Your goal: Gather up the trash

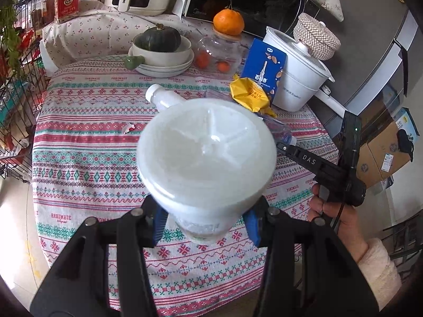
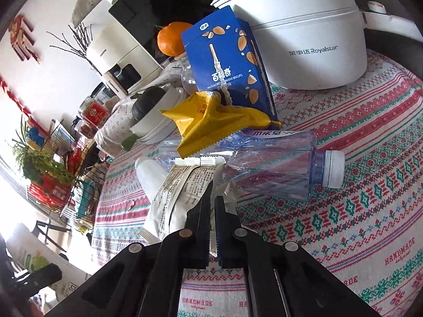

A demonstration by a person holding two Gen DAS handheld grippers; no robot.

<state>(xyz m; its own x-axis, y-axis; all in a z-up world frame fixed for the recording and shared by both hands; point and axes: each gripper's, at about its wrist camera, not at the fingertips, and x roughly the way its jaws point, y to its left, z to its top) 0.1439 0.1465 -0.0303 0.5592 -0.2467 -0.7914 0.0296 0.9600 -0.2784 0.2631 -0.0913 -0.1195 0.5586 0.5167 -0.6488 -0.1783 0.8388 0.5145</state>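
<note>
The left gripper [image 1: 206,222] is clamped on a white plastic bottle [image 1: 206,155], raised above the patterned surface [image 1: 87,158]. At three o'clock, the right gripper [image 2: 212,206] is pinched together on a white wrapper [image 2: 182,192], beside a clear bottle [image 2: 277,158].

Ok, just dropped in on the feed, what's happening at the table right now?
A person is clearing trash off the patterned tablecloth with two handheld grippers. The left gripper is clamped on a white plastic bottle, held bottom toward the camera. The right gripper has pinched shut on a white snack wrapper lying beside a crushed clear water bottle and a yellow wrapper. A blue biscuit box is among what remains on the table.
</note>
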